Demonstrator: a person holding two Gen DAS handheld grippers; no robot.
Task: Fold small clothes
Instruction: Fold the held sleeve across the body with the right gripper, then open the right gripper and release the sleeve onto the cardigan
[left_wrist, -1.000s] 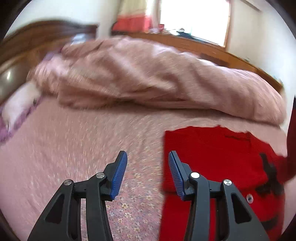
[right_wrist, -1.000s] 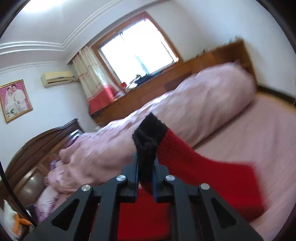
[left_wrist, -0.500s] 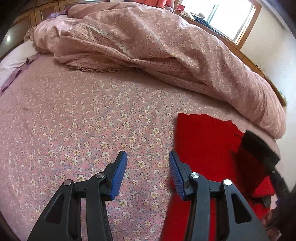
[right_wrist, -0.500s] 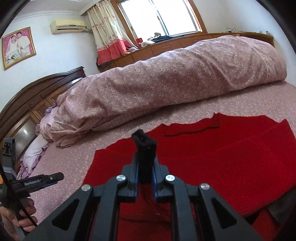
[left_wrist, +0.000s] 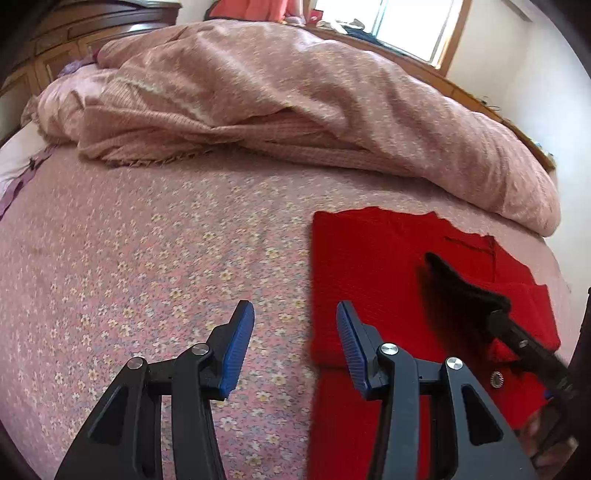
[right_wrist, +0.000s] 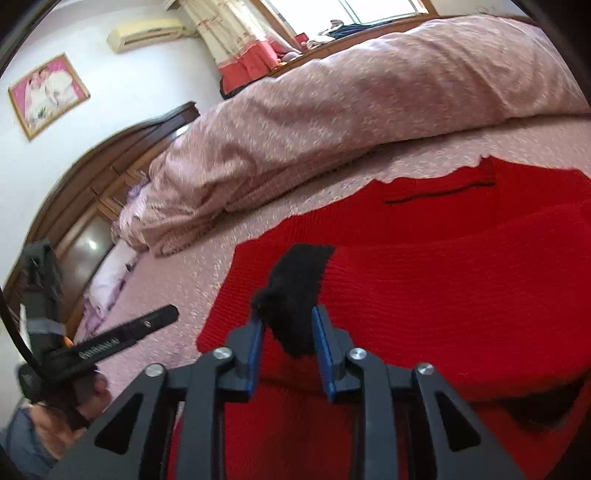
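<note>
A small red knit sweater (left_wrist: 373, 273) lies spread on the floral bedsheet; it also fills the right wrist view (right_wrist: 443, 280). Its sleeve with a black cuff (right_wrist: 295, 280) is laid across the body. My right gripper (right_wrist: 288, 332) has its jaws parted around the black cuff, which sits loosely between the blue pads. In the left wrist view the cuff (left_wrist: 465, 284) and the right gripper's tip show at the right. My left gripper (left_wrist: 295, 343) is open and empty, just above the sheet at the sweater's left edge.
A bunched pink quilt (left_wrist: 295, 99) lies along the far side of the bed. A pillow (right_wrist: 110, 273) and the wooden headboard (right_wrist: 96, 184) are to the left. The floral bedsheet (left_wrist: 129, 277) stretches left of the sweater.
My right gripper brought the sleeve down across the sweater's body and its jaws have parted from the cuff. My left gripper stayed open near the sweater's left edge.
</note>
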